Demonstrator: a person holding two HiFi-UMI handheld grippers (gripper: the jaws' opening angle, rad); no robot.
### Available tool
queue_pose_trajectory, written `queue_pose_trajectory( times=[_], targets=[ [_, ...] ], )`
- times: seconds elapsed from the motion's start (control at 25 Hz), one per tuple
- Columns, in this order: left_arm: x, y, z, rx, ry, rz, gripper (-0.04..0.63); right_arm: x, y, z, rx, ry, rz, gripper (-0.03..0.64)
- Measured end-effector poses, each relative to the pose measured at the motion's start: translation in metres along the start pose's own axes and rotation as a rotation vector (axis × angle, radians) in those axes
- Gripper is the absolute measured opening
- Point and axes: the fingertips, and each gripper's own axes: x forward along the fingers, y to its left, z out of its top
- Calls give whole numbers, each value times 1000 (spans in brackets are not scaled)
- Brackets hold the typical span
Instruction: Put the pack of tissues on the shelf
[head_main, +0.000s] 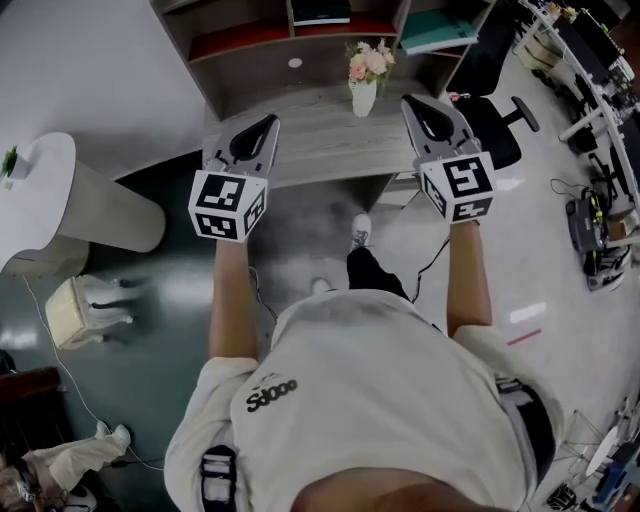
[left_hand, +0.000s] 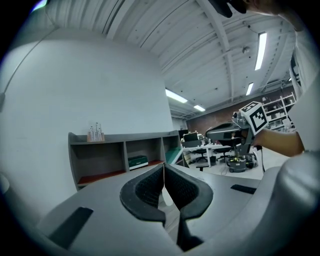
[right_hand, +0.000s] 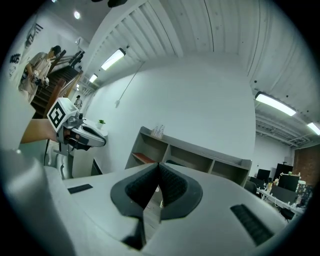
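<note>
I stand before a grey wooden desk (head_main: 310, 130) backed by a shelf (head_main: 250, 40) of open compartments. The middle compartment holds a dark green box (head_main: 320, 12); a teal item (head_main: 438, 32) leans in the right one. I cannot pick out a pack of tissues in any view. My left gripper (head_main: 272, 120) hovers over the desk's left part, jaws shut and empty. My right gripper (head_main: 410, 100) hovers over the desk's right part, also shut with nothing between its jaws. In the left gripper view the pads (left_hand: 150, 186) meet, with the shelf (left_hand: 100, 160) beyond them.
A white vase of pink flowers (head_main: 365, 75) stands at the desk's back, between the grippers. A black office chair (head_main: 495, 125) sits to the right. A white curved counter (head_main: 60, 200) and a beige bag (head_main: 75, 310) lie left. Cluttered desks (head_main: 590, 60) line the far right.
</note>
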Motion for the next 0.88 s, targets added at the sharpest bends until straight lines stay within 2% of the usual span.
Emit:
queue_pose_trajectory(
  times=[0.24,0.88],
  targets=[
    [-6,-12,9,29,4,-4,20,-10,6,6,-19,-3,13,8],
    [-7,-15,10,35,14,-5,20,-13,6,5,-28,-7,19,6]
  ],
)
